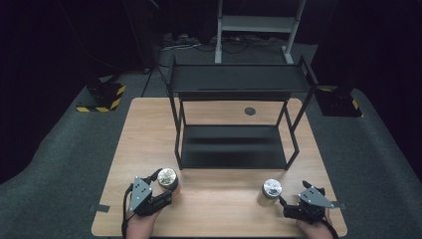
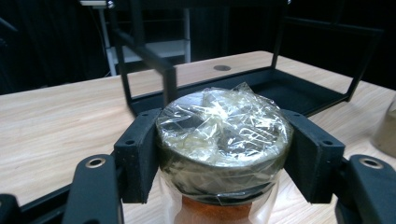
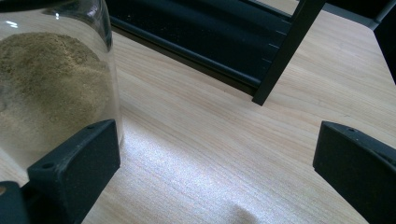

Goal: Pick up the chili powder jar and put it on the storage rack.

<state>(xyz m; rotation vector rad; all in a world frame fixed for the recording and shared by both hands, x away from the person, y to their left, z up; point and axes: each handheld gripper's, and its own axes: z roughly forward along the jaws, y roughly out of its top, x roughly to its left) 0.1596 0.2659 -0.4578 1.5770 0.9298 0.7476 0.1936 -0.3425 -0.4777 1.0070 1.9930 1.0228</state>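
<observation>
My left gripper (image 1: 161,189) is shut on a glass jar (image 1: 167,179) near the table's front left. In the left gripper view its two black pads (image 2: 140,154) clamp the jar's dark lid (image 2: 223,140), which is wrapped in crinkled clear film; orange-brown powder shows below the lid. A second jar (image 1: 271,190) with a silver lid stands at the front right. My right gripper (image 1: 291,196) sits just right of it, open. In the right gripper view this jar (image 3: 51,84) holds tan powder and stands just beyond the left pad (image 3: 79,156), not between the jaws.
A black two-tier metal rack (image 1: 234,79) stands mid-table behind both jars; its lower shelf (image 1: 234,149) lies on the tabletop and one post (image 3: 285,51) rises close ahead of the right gripper. The wooden table (image 1: 219,209) has bare wood between the jars.
</observation>
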